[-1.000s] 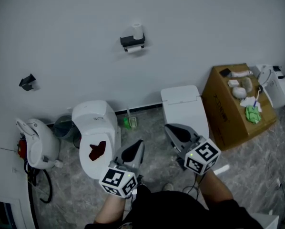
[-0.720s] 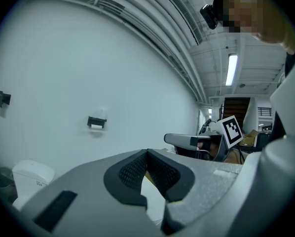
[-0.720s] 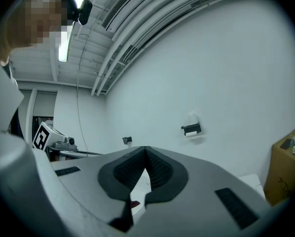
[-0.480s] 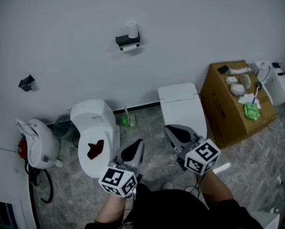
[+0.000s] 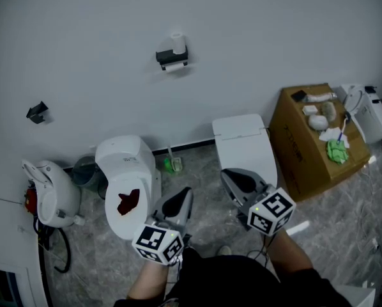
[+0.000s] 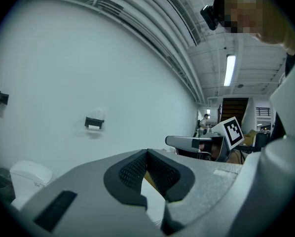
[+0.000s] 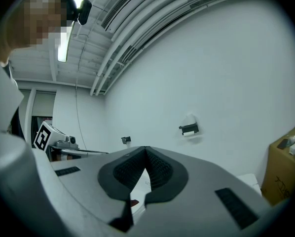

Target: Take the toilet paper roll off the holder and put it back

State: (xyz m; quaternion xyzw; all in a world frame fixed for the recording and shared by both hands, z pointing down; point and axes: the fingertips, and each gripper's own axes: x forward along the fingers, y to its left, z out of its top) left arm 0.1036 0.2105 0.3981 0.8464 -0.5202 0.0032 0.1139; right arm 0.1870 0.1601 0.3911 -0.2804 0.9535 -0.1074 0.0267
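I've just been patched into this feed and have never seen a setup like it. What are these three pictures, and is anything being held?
There is no robot here: a person holds a two-jaw claw in each hand. The head view comes from a camera on the person's head, looking down at the left claw and right claw. The other two pictures come from cameras riding on each claw, looking along its jaws. Both claws are shut and hold nothing. On the wall ahead is the holder, with a roll standing on top. On the floor below are the left toilet, the right toilet and a cardboard box.
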